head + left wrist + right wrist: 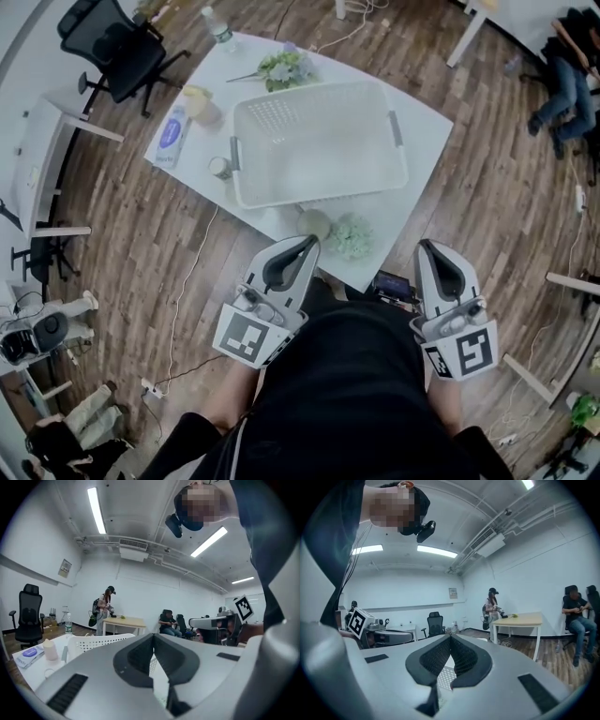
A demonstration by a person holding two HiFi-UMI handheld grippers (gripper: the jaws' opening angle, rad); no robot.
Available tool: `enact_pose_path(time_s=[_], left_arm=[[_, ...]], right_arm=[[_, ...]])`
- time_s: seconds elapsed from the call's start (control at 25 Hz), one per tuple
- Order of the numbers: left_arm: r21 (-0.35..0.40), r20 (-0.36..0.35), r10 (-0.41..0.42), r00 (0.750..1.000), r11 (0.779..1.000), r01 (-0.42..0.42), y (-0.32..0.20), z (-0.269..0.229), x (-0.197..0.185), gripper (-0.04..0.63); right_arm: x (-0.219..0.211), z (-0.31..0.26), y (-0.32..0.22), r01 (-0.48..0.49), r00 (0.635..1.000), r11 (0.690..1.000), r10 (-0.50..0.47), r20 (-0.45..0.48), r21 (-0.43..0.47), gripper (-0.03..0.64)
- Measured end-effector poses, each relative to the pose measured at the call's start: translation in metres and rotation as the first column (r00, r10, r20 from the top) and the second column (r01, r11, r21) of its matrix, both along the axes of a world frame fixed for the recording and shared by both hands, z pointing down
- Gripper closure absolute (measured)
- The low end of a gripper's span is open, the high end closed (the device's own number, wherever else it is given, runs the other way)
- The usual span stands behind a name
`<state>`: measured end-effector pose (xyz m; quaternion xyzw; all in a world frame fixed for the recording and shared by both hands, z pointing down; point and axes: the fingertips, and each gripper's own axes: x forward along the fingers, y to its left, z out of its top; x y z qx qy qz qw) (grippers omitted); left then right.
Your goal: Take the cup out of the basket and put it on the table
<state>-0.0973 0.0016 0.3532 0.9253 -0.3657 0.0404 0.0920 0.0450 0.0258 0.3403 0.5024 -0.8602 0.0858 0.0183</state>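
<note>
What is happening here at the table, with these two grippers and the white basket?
A person holds the left gripper and the right gripper close to the body, at the near edge of the table. Both have their jaws together and hold nothing. The basket looks empty. What looks like a small cup stands on the table beside the basket's left handle.

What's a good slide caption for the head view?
Left gripper and right gripper, both shut and empty, hover by the near edge of a white table bearing a white basket.
</note>
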Motion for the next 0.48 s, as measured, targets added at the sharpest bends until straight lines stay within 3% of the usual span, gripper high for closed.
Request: enact_pose_path(time_s=[0.48], left_arm=[[-0.012, 0.031, 0.001, 1.000, 1.000, -0.001, 0.0015, 0.0067, 0.0007, 0.586]], right_arm=[[0.0035, 0.0000, 0.0002, -0.001, 1.000, 1.000, 0.001, -0.009, -0.004, 0.592]])
